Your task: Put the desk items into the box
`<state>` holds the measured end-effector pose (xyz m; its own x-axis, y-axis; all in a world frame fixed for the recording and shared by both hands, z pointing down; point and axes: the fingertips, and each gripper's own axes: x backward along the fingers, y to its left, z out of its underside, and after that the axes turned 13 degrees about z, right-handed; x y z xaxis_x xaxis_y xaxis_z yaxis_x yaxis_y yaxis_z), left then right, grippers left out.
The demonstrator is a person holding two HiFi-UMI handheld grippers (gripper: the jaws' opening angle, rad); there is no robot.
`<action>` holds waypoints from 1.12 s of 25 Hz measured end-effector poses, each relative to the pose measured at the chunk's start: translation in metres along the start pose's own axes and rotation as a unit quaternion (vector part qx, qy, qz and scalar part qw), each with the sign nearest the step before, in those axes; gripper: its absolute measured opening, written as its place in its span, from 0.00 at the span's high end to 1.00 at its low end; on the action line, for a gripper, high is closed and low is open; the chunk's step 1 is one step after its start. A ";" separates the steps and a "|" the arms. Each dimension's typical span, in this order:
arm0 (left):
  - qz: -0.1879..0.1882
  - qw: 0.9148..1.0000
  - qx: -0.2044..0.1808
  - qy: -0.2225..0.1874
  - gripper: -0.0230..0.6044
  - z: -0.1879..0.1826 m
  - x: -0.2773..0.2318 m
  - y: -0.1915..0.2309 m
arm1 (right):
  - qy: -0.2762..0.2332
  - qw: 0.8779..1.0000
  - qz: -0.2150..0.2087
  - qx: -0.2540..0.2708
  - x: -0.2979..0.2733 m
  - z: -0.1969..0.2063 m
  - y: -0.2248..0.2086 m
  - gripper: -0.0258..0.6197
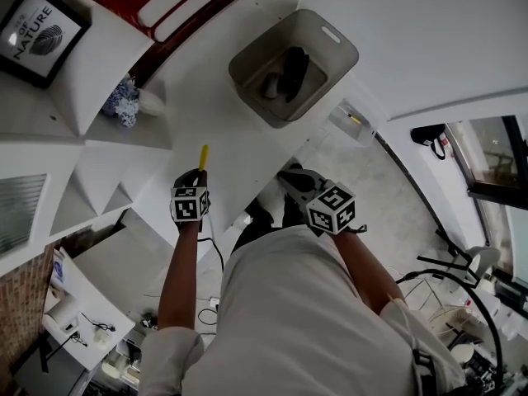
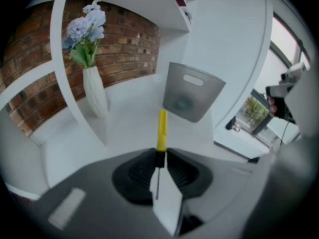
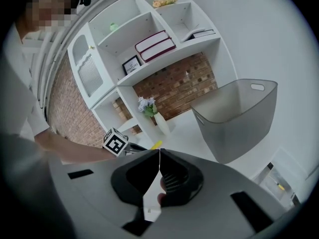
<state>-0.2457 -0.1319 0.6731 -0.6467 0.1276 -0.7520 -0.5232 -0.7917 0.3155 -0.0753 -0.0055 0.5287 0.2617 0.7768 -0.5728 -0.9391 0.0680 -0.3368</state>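
White shelves [image 1: 95, 64] stood against a red brick wall [image 2: 129, 49], above a white counter [image 2: 124, 128]; a window [image 1: 495, 155] let in daylight.

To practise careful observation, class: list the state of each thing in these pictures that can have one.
Left tool, shut on the yellow pen.
Right tool, shut, nothing held.
Grey box, upright, open-topped, dark items inside.
Vase, upright, holding flowers.

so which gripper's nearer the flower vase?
Left. Left gripper, shut on the yellow pen, hangs near the vase; right gripper sits farther off, nearer the grey box.
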 end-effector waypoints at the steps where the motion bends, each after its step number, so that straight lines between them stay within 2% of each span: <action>1: 0.000 1.000 0.001 -0.003 0.85 -0.005 -0.001 -0.006 | -0.001 1.000 -0.002 0.002 0.001 -0.003 -0.005 0.96; 12: 0.007 0.999 -0.002 -0.033 0.85 -0.069 -0.015 -0.070 | -0.002 1.000 -0.014 0.011 0.015 -0.028 -0.070 0.96; 19: 0.014 0.998 -0.014 -0.052 0.85 -0.114 -0.024 -0.102 | 0.005 1.000 -0.026 0.016 0.017 -0.038 -0.098 0.96; 28: 0.002 0.995 -0.026 -0.091 0.85 -0.180 -0.023 -0.135 | 0.007 0.998 -0.046 0.029 0.019 -0.056 -0.127 0.96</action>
<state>-0.0602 -0.1355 0.5438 -0.7409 0.2276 -0.6319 -0.4944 -0.8216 0.2838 0.0613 -0.0349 0.5187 0.3509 0.7567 -0.5516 -0.9218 0.1753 -0.3459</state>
